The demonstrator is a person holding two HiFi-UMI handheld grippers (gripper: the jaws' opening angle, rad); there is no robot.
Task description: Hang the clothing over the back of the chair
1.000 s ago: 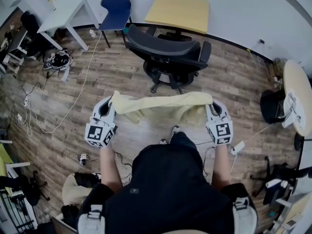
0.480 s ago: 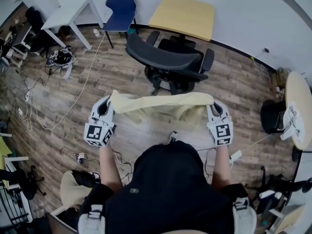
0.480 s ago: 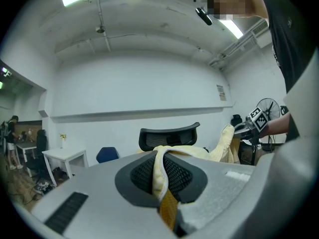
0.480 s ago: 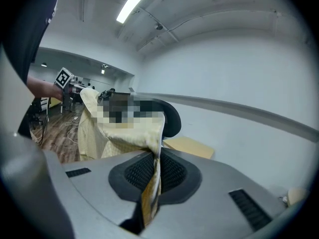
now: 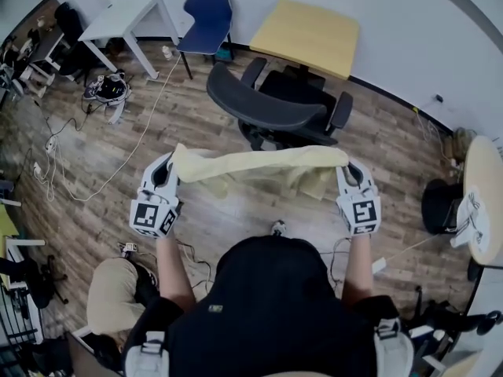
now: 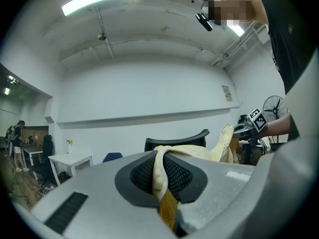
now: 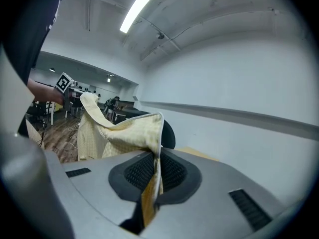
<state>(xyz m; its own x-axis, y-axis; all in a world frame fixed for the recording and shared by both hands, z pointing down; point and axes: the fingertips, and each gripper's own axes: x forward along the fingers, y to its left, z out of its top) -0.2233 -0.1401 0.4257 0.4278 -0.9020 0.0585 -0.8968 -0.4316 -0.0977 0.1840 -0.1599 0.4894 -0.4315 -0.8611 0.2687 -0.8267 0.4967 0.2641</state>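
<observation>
At our left, the left hand-held gripper was clamped on one end of the pale yellow garment, with the edge of the cloth pinched flat between its ribbed pads. From there the garment ran across in front of us as a loosely rolled band. It sagged a little in the middle, and a fold hung down towards the wooden floor. It was held in the air on our side of the black office chair, not yet over the curved back. At our right, the right hand-held gripper was shut on the other end in the same way. We judged the fabric to be light, soft and quite limp, so it would drape wherever it was laid. The two far ends of its top edge seemed the right places to hold, since they kept it spread wide enough to span the chair back. Such thin cloth might slip from the pads if tugged.
</observation>
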